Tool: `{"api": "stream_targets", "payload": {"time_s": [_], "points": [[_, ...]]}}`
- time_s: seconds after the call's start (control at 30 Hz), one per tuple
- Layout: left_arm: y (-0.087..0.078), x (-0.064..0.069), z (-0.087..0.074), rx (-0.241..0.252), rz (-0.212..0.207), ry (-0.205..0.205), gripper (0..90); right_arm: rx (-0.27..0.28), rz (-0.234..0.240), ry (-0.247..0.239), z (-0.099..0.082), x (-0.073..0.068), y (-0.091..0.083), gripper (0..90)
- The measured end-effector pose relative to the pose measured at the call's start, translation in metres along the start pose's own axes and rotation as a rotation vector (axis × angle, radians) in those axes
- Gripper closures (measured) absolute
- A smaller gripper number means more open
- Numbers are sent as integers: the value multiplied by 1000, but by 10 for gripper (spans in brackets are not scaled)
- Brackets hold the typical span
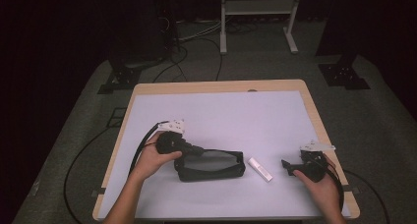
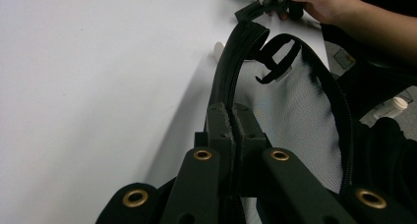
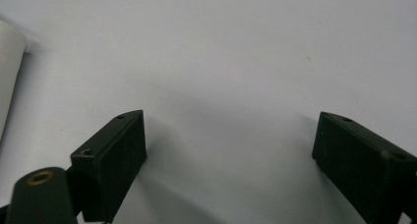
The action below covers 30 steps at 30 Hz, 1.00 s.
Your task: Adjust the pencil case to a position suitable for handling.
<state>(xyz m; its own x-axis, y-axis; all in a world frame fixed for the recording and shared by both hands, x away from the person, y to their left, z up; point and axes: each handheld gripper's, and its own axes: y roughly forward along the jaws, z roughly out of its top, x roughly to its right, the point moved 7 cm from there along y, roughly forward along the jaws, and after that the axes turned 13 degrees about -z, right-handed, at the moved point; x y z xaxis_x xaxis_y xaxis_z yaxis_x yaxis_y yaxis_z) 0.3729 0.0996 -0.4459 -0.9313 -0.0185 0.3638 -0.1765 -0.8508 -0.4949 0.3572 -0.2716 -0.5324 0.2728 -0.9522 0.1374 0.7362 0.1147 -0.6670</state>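
Right now the left gripper has its fingers clamped tight on the zipper edge of a black mesh pouch, which lies on the white counter just in front of the person, mouth pulled open so the pale mesh lining shows in the left gripper view. The right gripper hovers low over the counter well to the right, its fingers spread wide and holding nothing. Between pouch and right gripper lies a small white bar, apart from both.

The chief risk, as I judge it, is the grip on the pouch: the fingers pinch only a thin strip of zipper tape, and soft fabric of that kind can slide out if the left hand lifts or tugs sideways. Should it slip, the mouth would sag shut and nothing could be fed in cleanly.

A second hazard sits with the white bar (it looks smooth and narrow). Open fingers coming in off-centre could nudge it across the counter or pinch one end so it pivots. Carried toward the pouch, it might also catch on the loose black strap near the far end of the opening.
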Motion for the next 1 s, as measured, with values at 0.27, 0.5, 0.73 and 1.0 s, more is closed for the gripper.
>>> {"api": "stream_targets", "payload": {"time_s": [0.27, 0.5, 0.73, 1.0], "points": [[10, 1, -1, -12, -37, 3, 883, 0, 0, 0, 0, 0, 0, 118], [20, 0, -4, -39, -58, 6, 882, 0, 0, 0, 0, 0, 0, 118], [26, -2, -6, -50, -60, 0, 880, 0, 0, 0, 0, 0, 0, 118], [27, -3, -8, -60, -55, 5, 851, 0, 0, 0, 0, 0, 0, 118]]}}
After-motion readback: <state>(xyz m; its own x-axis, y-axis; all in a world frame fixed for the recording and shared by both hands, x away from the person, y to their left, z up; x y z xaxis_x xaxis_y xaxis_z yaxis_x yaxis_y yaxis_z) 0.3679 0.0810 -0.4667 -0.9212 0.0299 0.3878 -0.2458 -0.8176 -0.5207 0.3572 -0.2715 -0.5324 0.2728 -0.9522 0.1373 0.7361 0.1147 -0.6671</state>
